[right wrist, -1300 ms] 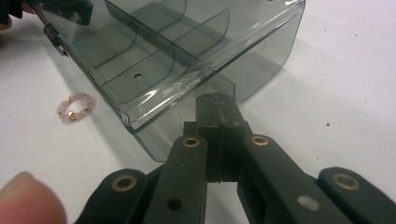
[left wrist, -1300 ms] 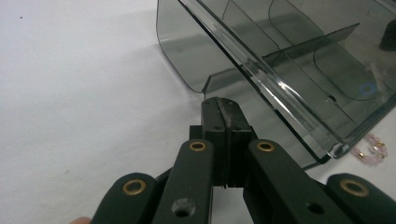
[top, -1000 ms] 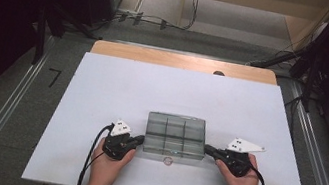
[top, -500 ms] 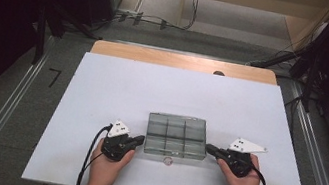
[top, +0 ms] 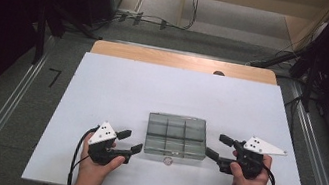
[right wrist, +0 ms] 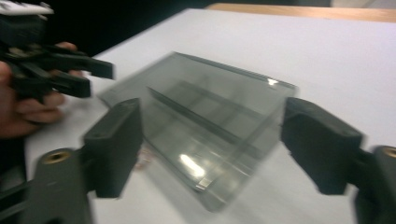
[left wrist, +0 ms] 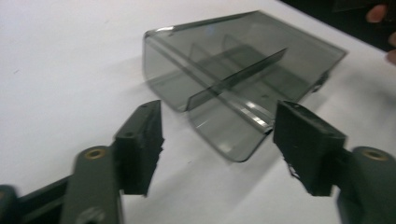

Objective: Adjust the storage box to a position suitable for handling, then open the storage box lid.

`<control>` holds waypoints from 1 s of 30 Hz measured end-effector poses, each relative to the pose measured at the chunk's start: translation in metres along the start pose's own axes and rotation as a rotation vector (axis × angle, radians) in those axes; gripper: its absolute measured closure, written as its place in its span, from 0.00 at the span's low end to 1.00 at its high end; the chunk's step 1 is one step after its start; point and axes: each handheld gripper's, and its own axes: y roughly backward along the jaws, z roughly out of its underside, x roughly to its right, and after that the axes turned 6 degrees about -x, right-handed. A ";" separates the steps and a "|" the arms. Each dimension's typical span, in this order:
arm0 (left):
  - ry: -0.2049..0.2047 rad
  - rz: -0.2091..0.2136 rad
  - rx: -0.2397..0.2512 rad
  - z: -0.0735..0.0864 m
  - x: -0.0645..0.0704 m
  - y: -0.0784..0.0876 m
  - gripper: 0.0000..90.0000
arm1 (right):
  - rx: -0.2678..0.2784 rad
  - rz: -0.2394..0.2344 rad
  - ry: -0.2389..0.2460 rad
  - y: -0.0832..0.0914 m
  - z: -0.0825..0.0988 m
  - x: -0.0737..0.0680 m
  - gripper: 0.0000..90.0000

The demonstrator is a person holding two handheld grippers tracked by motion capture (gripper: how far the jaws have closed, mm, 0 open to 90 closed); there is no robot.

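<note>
A clear smoke-grey compartment box [top: 176, 135] [left wrist: 243, 60] [right wrist: 210, 107] lies flat on the white table [top: 117, 89], near its front. My left gripper [top: 131, 140] [left wrist: 224, 128] is just off the box's left front corner and open. Its jaws have just been opening and press on nothing. Off the box's right side is my right gripper [top: 215, 146] [right wrist: 219, 140], also open, its jaws likewise just opened with a gap to the box. The right gripper view shows the left gripper [right wrist: 88, 74] beyond the box.
A small round object [top: 167, 161] lies on the table just in front of the box. A wooden strip [top: 183, 61] runs along the table's far edge. Cables [top: 154, 20] lie on the floor beyond. Metal rails [top: 2, 111] flank the table.
Both grippers were shut against the box's left and right sides. They have opened and drawn outward and up, away from the box. The box has stayed in place.
</note>
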 end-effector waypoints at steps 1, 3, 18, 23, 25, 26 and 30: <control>-0.009 0.016 0.010 0.000 0.001 0.000 0.33 | 0.000 -0.021 0.000 -0.001 -0.002 -0.003 0.16; -0.017 0.041 0.013 0.000 0.002 -0.001 0.25 | -0.008 -0.014 0.020 -0.003 -0.005 -0.012 0.11; -0.030 0.064 -0.017 0.006 0.002 -0.008 0.05 | -0.075 0.044 0.092 -0.025 -0.011 -0.053 0.43; -0.042 0.057 -0.029 0.006 0.004 -0.010 0.01 | -0.112 0.035 0.126 -0.033 -0.007 -0.057 0.73; -0.042 0.057 -0.029 0.006 0.004 -0.010 0.01 | -0.122 0.033 0.141 -0.036 -0.004 -0.058 0.81; -0.041 0.055 -0.027 0.006 0.004 -0.010 0.01 | -0.129 0.027 0.143 -0.038 -0.003 -0.058 0.84; -0.048 0.053 -0.029 0.006 0.005 -0.010 0.00 | -0.168 0.000 0.149 -0.042 0.002 -0.059 0.95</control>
